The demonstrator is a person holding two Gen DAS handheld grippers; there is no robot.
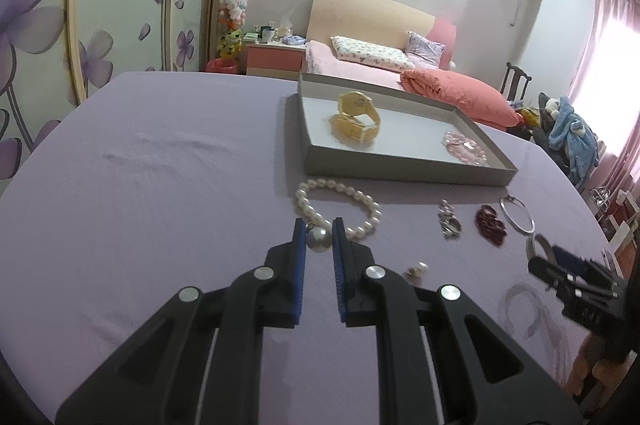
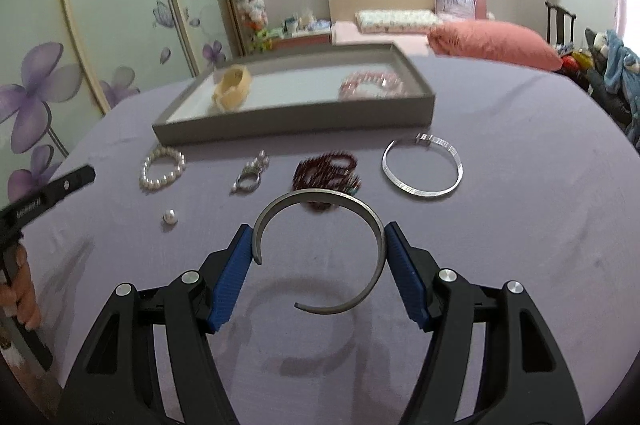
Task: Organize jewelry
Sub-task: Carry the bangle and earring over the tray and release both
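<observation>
Left gripper (image 1: 319, 232) fingers clamped on pearl earring (image 1: 318, 237); right gripper (image 2: 319, 239) fingers gripping open grey bangle (image 2: 320, 249), raised above tabletop (image 2: 520, 225).

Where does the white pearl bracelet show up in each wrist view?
Left wrist: pearl bracelet lies at centre, just past the left hand-held gripper and partly behind it, below the tray's near wall.
Right wrist: pearl bracelet lies left of centre, below the tray's near-left corner.
Shared landmark: the grey tray.

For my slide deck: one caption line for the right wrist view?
Right gripper holds an open grey cuff bangle above the purple cloth, facing the grey tray.
</observation>
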